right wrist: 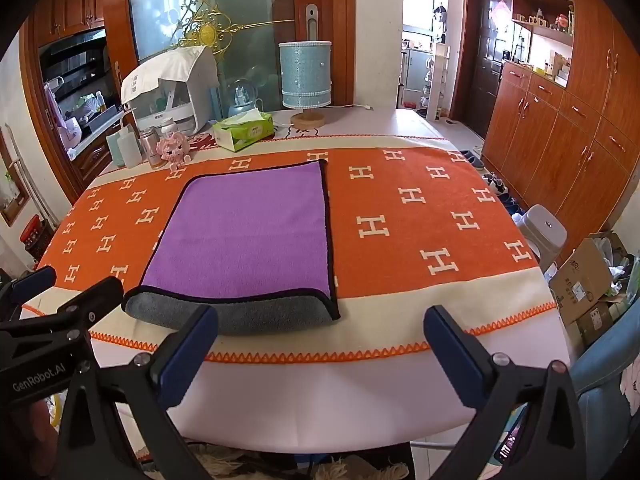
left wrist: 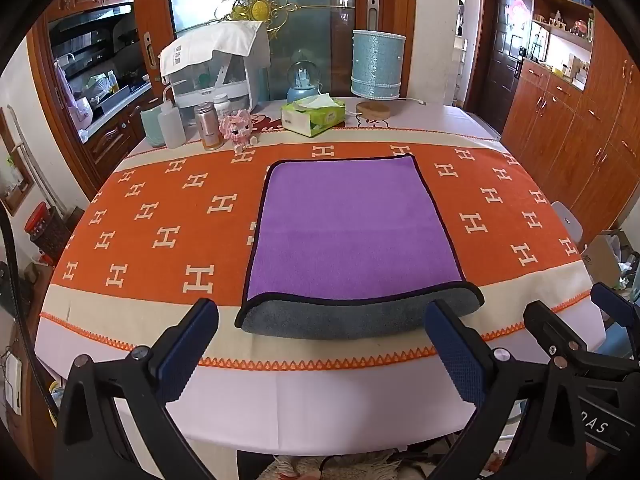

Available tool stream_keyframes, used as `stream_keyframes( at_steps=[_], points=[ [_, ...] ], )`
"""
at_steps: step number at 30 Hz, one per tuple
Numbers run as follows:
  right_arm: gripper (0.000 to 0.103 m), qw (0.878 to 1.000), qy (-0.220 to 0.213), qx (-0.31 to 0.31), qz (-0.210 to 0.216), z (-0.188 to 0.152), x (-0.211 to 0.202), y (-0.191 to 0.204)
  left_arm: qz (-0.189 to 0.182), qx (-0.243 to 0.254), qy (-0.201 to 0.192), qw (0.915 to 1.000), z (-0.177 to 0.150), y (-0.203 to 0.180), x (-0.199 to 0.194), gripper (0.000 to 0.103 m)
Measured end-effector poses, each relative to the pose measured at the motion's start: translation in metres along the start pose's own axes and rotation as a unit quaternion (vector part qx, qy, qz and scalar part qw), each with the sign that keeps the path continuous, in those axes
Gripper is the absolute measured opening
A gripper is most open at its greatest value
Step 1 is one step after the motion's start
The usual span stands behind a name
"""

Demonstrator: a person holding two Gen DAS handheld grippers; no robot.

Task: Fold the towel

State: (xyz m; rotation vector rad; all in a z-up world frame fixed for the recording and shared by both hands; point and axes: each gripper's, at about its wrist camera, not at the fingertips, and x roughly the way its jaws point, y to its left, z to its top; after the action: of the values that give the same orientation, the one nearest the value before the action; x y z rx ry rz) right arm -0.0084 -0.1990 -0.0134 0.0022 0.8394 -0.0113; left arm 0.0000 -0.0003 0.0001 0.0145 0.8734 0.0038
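Orange table (left wrist: pixel 160 200), folded towel (left wrist: pixel 352 224), both grippers' fingers (left wrist: pixel 188 344) spread, hovering

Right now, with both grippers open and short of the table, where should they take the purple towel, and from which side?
Take the towel at its near edge, one corner each. That edge is turned up, grey underside showing as a raised lip, so a finger can likely slide beneath. Come in low from the near side: left gripper to the left corner, right gripper to the right corner.
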Motion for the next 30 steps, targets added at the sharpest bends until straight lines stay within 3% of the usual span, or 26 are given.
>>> stream_keyframes(
  at_steps=[30],
  points=[
    [0.103,1.0,0.001,0.002,0.004,0.0028,0.0018,-0.0008,-0.004,-0.002,-0.002,1.0,0.0053,0.0021,0.0023,0.102]
  ],
)
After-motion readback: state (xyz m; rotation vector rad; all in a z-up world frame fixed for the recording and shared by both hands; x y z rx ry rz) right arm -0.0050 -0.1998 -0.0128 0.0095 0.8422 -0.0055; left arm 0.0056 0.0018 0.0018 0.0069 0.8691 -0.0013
